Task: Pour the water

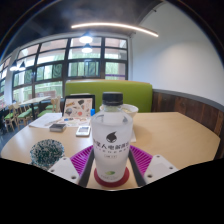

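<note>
A clear bottle with a dark cap and a white label with dark printing stands upright on a red coaster on the wooden table. It is between the fingers of my gripper, which is open. The purple pads lie close along both sides of the bottle, and I see no firm squeeze. Just behind the bottle's right shoulder shows part of a clear cup. A dark speckled cup stands on the table to the left of the left finger.
Farther back on the left of the table lie an open laptop, a phone and some papers. A green sofa stands beyond the table under large windows.
</note>
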`<state>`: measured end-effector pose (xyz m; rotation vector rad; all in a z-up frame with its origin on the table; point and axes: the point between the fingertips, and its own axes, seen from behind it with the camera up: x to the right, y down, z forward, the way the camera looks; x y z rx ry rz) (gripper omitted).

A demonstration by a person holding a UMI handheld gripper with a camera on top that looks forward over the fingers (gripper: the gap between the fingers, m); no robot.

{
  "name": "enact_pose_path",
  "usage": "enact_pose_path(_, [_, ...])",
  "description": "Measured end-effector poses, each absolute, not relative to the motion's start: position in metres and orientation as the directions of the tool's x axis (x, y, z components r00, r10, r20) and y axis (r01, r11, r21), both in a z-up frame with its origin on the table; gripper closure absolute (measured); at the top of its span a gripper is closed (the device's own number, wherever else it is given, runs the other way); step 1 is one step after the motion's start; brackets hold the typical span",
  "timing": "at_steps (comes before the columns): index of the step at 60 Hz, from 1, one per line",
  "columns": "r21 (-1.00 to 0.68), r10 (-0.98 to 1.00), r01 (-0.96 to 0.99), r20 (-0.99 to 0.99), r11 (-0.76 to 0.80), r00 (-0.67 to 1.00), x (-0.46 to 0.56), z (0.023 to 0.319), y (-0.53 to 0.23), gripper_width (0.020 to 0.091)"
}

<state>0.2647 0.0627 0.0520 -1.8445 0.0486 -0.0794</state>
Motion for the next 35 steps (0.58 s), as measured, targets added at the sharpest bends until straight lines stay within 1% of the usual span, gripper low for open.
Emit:
enact_pose_path(2, [-0.958,-0.082,0.003,0.028,-0.286,0.996,0.265,0.05,0.059,0.0311])
enact_pose_path(4, [-0.96,-0.086,-0.004,0.021,-0.28,0.996,0.265,0.052,0.056,0.0265])
enact_pose_path(5, [-0.962,-0.089,-0.008,0.017,-0.274,0.996,0.265,0.054,0.054,0.0255])
enact_pose_path(15, [-0.967,-0.091,-0.044,-0.021,-0.252,0.996,0.256,0.076,0.016,0.0269])
enact_pose_path(22, [-0.964,-0.084,-0.06,-0.039,-0.257,0.996,0.245,0.093,-0.025,0.0278])
enact_pose_path(35, [-0.969,-0.029,-0.001,0.007,-0.247,1.0,0.213,0.117,-0.106,0.0275])
